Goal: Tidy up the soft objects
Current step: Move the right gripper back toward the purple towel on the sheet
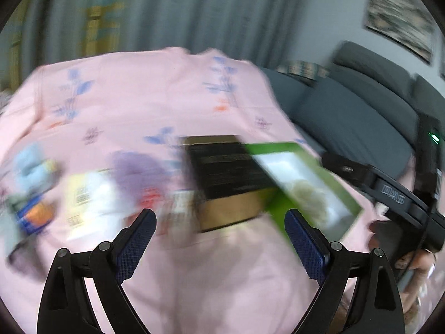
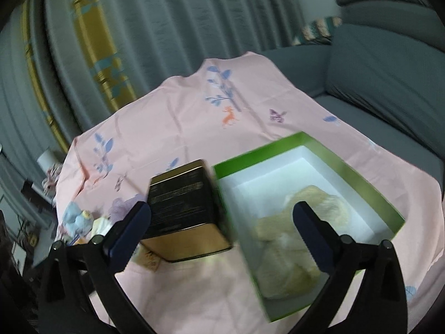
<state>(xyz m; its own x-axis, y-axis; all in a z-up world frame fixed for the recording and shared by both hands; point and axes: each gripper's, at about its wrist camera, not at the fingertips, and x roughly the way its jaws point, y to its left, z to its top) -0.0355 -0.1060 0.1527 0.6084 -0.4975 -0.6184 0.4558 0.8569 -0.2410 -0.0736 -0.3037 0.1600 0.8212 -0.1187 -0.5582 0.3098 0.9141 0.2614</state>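
A green box (image 2: 361, 178) with a white inside lies on the pink cloth (image 2: 178, 128), and a cream plush toy (image 2: 281, 239) rests in it. Beside it stands a black and gold tin (image 2: 183, 211). My right gripper (image 2: 222, 217) hangs open above the tin and the box, nothing between its fingers. In the left wrist view the same box (image 1: 306, 183) and tin (image 1: 225, 172) sit ahead. My left gripper (image 1: 219, 222) is open and empty over the cloth (image 1: 155, 91). Blurred soft things lie at the left: a light blue one (image 1: 30, 164) and a purple one (image 1: 136, 167).
A dark grey sofa (image 2: 383, 64) stands behind the table on the right, curtains (image 2: 167, 16) behind. The other gripper's body (image 1: 400, 194) and a hand (image 1: 417, 261) show at the right edge of the left wrist view. Small packets (image 1: 83, 197) lie left of the tin.
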